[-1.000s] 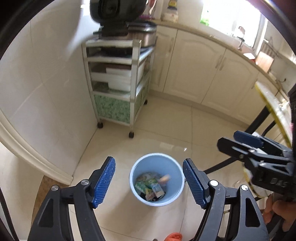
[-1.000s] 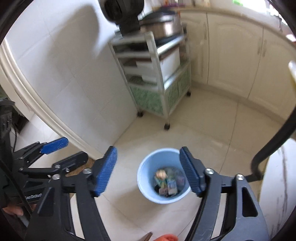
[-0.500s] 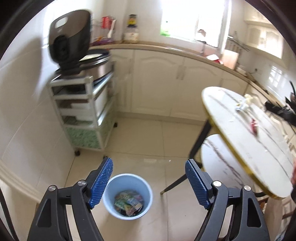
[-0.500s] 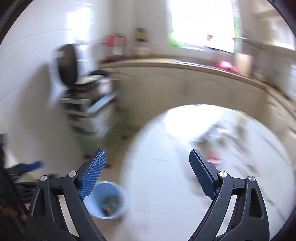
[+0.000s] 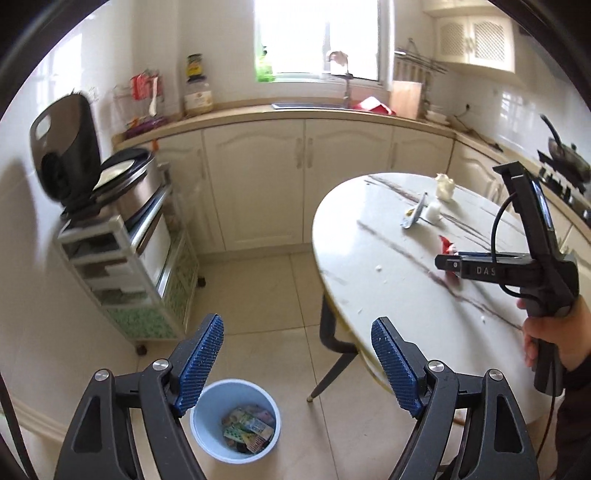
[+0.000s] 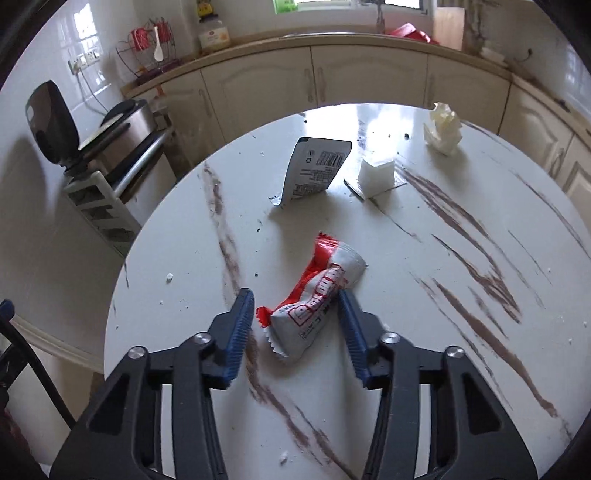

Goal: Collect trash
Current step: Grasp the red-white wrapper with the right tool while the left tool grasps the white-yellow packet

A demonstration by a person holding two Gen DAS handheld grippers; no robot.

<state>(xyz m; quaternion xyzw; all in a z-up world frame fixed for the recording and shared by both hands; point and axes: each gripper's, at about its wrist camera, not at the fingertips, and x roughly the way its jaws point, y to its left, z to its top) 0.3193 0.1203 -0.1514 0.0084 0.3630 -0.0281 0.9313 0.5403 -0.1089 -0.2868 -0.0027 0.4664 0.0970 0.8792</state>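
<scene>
The red-and-white snack wrapper [image 6: 314, 295] lies near the front of the round marble table [image 6: 461, 332], between the closing jaws of the right gripper [image 6: 295, 325]; the right pad appears to touch it, the left stands apart. Farther back lie a grey packet [image 6: 314, 166], a white square [image 6: 376, 173] and crumpled tissue [image 6: 443, 129]. The left gripper [image 5: 295, 365] is spread and empty above the blue bin [image 5: 207, 435] on the tiled kitchen floor.

Daylight is pouring through the window [image 5: 317, 35] far ahead, above cream cabinets [image 5: 303, 177]. A wheeled shelf cart [image 5: 125, 273] is standing off to the left against the white tiled wall [image 5: 48, 74] (glossy beige floor tiles [image 5: 258, 295] are spreading below).
</scene>
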